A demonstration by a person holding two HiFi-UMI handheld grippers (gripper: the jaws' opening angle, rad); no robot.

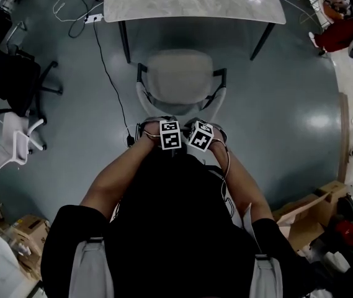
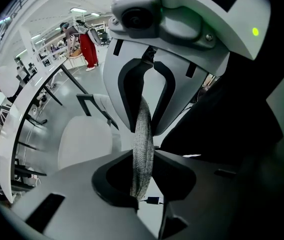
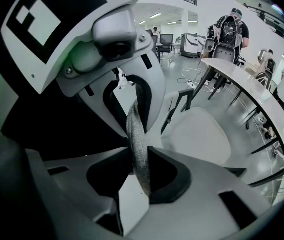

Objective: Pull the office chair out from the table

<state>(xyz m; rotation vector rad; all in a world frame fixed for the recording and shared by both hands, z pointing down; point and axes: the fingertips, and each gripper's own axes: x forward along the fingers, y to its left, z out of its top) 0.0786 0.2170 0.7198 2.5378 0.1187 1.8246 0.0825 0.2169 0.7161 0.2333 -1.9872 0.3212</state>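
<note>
Seen from the head view, the office chair has a pale seat point(image 1: 179, 73) and stands just clear of the marble-topped table point(image 1: 192, 2). Its backrest faces me, and the grey fabric top edge point(image 1: 177, 119) lies under my hands. My left gripper point(image 1: 167, 126) and right gripper point(image 1: 201, 129) point steeply down, side by side on that edge. In the left gripper view the jaws are shut on the grey fabric edge point(image 2: 142, 144), with the seat point(image 2: 84, 139) beyond. In the right gripper view the fabric edge point(image 3: 138, 139) is likewise pinched, with the seat point(image 3: 196, 134) behind it.
A black office chair point(image 1: 8, 73) and a white chair point(image 1: 5, 148) stand at the left. A cable point(image 1: 105, 61) runs across the grey floor from a power strip point(image 1: 92, 18). Cardboard boxes point(image 1: 312, 213) sit at the lower right. People stand far off in the room point(image 2: 88, 46).
</note>
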